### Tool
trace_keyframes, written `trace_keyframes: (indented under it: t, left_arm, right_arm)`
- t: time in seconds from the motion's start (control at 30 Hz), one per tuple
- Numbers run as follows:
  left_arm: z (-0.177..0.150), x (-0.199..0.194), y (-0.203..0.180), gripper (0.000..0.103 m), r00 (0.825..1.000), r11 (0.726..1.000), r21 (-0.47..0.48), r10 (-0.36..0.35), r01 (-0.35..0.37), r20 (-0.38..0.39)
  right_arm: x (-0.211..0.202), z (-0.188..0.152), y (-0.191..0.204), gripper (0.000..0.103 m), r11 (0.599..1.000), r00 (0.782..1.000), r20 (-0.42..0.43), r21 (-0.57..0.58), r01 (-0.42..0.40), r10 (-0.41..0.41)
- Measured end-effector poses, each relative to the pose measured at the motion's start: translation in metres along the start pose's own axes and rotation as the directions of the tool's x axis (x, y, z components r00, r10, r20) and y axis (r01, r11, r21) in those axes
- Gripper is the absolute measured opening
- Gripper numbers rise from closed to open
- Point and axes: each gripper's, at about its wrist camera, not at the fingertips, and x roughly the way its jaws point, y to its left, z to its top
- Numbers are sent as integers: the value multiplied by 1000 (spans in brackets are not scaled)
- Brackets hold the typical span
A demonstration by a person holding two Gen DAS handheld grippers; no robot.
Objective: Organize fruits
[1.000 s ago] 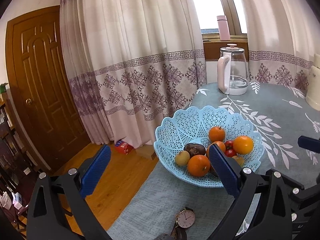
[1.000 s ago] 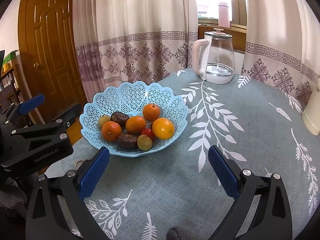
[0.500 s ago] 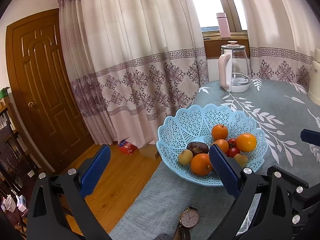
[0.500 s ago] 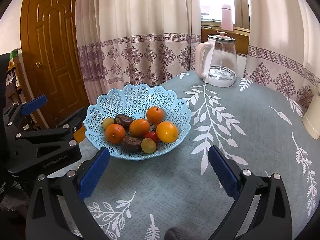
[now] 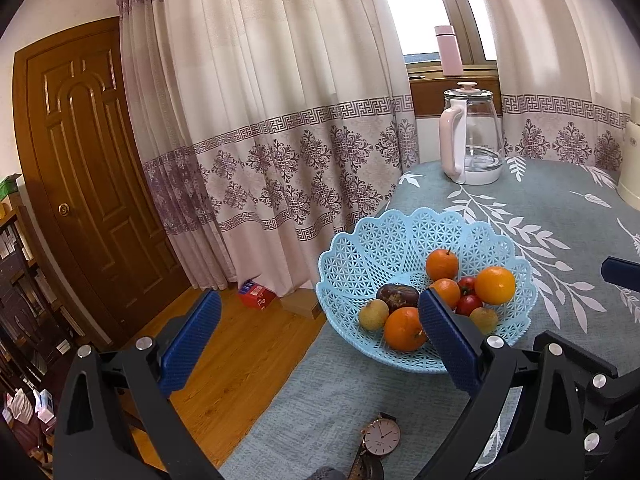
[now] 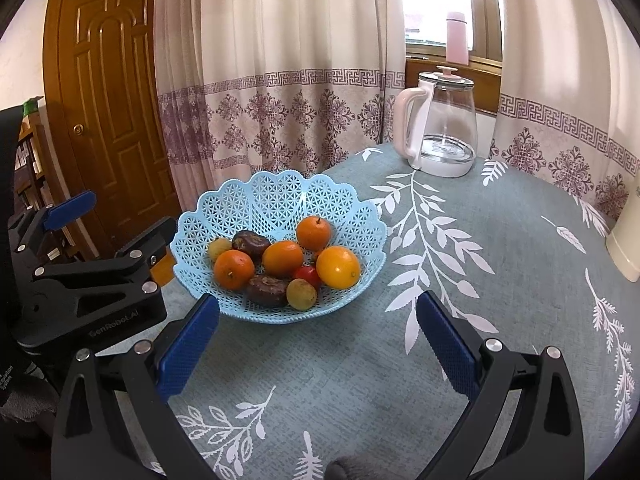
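Fruit piled in blue lattice basket (image 6: 276, 208), centre-left of right view, on bench (image 6: 500, 240). Left tongs (image 5: 320, 336) and right tongs (image 6: 318, 338) both wide open, empty. Best approach from above, straddling top orange (image 6: 338, 267); avoid basket rim.

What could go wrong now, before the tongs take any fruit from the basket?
1. The basket stands near the table's edge, above the floor; a push from the open left tongs might slide it off.
2. The fruits lie piled; lifting one orange may make others roll.
3. A watch lies on the cloth just below the left tongs and could be knocked.
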Motion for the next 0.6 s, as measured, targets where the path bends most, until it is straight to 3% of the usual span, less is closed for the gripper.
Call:
trace_keyframes:
  t: [0.6]
  left_arm:
    - [-1,1,0,100,1000,1000,12,0,0,-3]
  right_arm:
    - [5,-2,-1,98,1000,1000,-6,6,-19,19]
